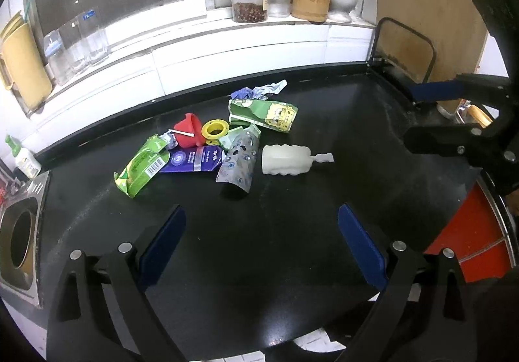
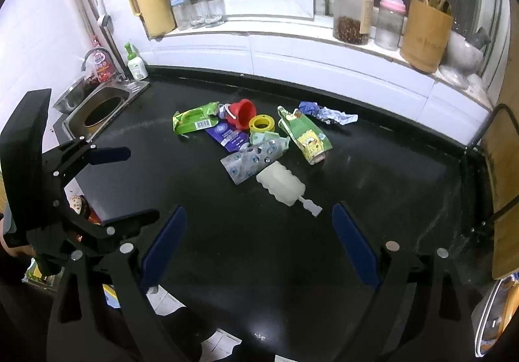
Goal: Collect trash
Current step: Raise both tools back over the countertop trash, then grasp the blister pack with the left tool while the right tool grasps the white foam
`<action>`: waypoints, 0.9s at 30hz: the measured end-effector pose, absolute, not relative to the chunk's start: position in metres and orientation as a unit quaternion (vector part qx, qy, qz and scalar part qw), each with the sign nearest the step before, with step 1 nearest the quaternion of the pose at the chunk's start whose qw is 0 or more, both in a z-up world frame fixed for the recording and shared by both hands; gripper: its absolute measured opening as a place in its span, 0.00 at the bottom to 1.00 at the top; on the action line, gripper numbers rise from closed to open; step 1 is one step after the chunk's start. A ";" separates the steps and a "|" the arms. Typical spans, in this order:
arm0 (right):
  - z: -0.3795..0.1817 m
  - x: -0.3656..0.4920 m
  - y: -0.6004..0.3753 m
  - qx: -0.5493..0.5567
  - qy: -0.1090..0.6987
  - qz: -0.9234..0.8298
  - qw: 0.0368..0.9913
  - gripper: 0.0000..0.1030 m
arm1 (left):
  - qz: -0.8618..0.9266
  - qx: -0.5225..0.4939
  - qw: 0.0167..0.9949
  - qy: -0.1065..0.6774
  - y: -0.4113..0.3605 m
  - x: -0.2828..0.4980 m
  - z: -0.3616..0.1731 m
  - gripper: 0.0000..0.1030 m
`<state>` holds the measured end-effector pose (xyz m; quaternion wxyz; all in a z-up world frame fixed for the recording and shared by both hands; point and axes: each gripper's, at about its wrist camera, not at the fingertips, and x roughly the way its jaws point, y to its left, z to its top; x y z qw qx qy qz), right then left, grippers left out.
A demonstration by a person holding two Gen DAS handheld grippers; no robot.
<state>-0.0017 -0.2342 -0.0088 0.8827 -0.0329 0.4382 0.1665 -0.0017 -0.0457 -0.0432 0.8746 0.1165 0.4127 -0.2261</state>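
Two handheld grippers are held above a black counter point(image 1: 324, 135), both aimed at a small heap of trash. The left gripper point(image 1: 261, 243) is spread wide with nothing between its jaws; the right gripper point(image 2: 259, 238) is likewise wide open and empty, seemingly readied for a first grab. All the trash is seen ahead of the jaws, untouched. Nearest, just beyond the right jaws, a white ribbed bottle point(image 2: 280, 185) is laid on its side, its neck turned toward them, so it looks the easiest first pick. Touching it, further ahead, a clear crumpled wrapper point(image 2: 251, 162) is seen. Behind are a green pack point(image 2: 194, 118), purple pouch point(image 2: 227, 135), red cup point(image 2: 241, 112), yellow ring point(image 2: 262, 123), cartoon carton point(image 2: 306, 135) and crumpled paper point(image 2: 327, 114). No bin can be clearly told
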 end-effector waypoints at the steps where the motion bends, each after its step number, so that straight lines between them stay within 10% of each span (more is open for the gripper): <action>1: -0.011 0.000 -0.235 -0.032 0.440 0.169 0.882 0.86 | -0.225 0.117 0.874 0.414 -0.045 0.000 -0.044 0.89; 27: -0.178 0.147 -0.235 -0.120 0.533 0.255 0.798 0.85 | -0.270 0.149 0.820 0.483 -0.074 0.151 -0.190 0.87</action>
